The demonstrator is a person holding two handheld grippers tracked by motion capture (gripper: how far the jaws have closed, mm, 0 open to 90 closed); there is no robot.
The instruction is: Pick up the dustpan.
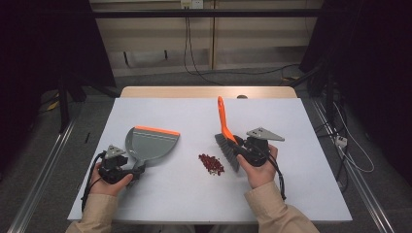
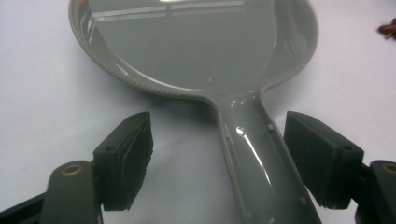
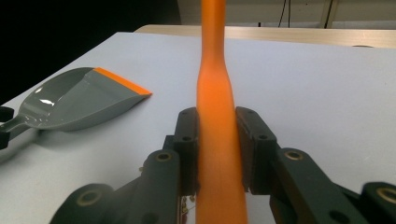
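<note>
A grey dustpan [image 1: 150, 143] with an orange lip lies flat on the white table [image 1: 184, 199], left of centre. Its handle [image 2: 252, 154] runs between the jaws of my left gripper [image 1: 137, 171] [image 2: 219, 135]. The jaws stand open, with a wide gap at the left pad [image 2: 133, 154] and a narrow one at the right pad. My right gripper [image 1: 240, 145] [image 3: 217, 135] is shut on the orange handle of a brush [image 1: 224, 121] [image 3: 215, 93], whose grey bristles [image 1: 227, 150] rest on the table. A small pile of red bits [image 1: 211, 163] lies just left of the bristles.
The dustpan [image 3: 74, 100] shows at the left of the right gripper view, its orange lip facing the brush. One red bit [image 2: 387, 29] sits at the right edge of the left gripper view. Cables trail over the floor beyond the table's far edge [image 1: 209, 92].
</note>
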